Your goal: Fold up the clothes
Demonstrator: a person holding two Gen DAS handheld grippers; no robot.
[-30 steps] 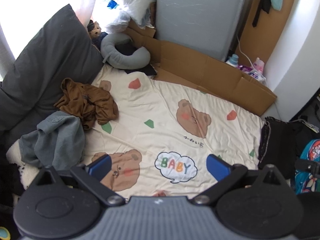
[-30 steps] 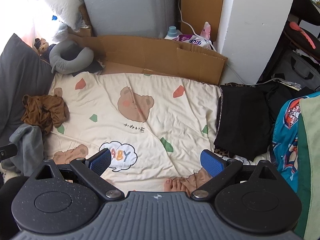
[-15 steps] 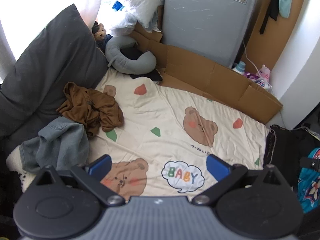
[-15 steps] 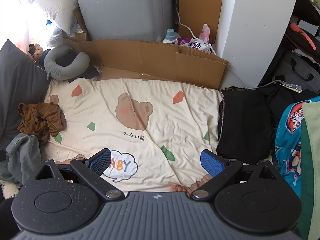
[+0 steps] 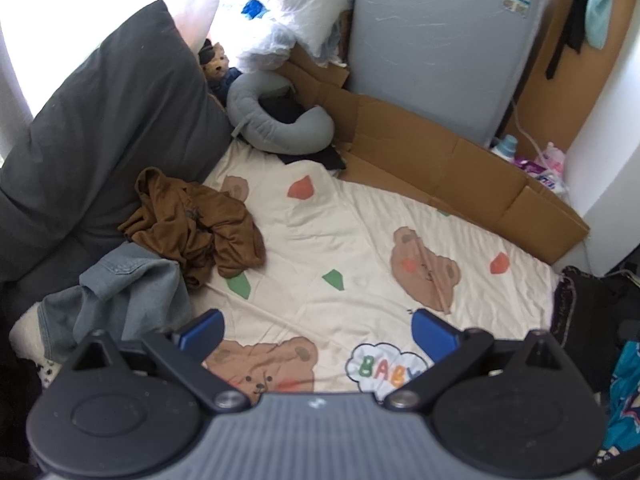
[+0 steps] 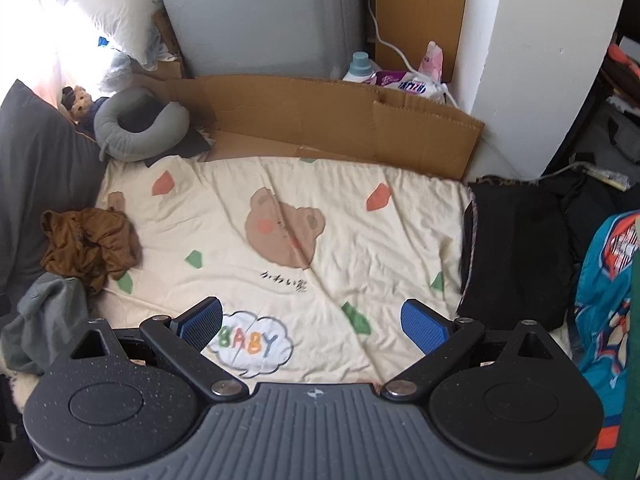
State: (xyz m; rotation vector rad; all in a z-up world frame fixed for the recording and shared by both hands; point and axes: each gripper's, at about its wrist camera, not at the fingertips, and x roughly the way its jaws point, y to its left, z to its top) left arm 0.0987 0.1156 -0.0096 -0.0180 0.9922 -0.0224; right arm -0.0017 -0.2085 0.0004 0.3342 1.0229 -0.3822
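— Locating the clothes relative to the jaws: where, on the bed?

— Brown garment (image 5: 196,224) crumpled at the left edge of the bear-print blanket (image 5: 360,248), against the dark pillow (image 5: 100,132). Blue-grey denim garment (image 5: 128,284) touching it on the near side, toward the near-left corner. Black garment (image 6: 516,256) spread flat just past the right edge.

— Jaw state?

— Left gripper (image 5: 316,329): jaws wide apart, holding nothing, hanging above the near edge. Right gripper (image 6: 312,322): likewise wide apart and empty, above the same edge, further right.

— Nearer to the two heaps?

— Left gripper, judging by its own view: denim just left of the jaws, brown garment ahead and to the left. From the right gripper, both heaps well apart, off at the far left; black garment ahead-right of its jaws instead.

— Long axis?

— None readable on either heap: bunched, no hem or sleeve to tell. Black garment lying lengthwise along the right edge, near to far.

— Likely demand of the coming move?

— Probably a forward-left reach by the left gripper onto one heap, then a drag toward the bare middle of the blanket for spreading.
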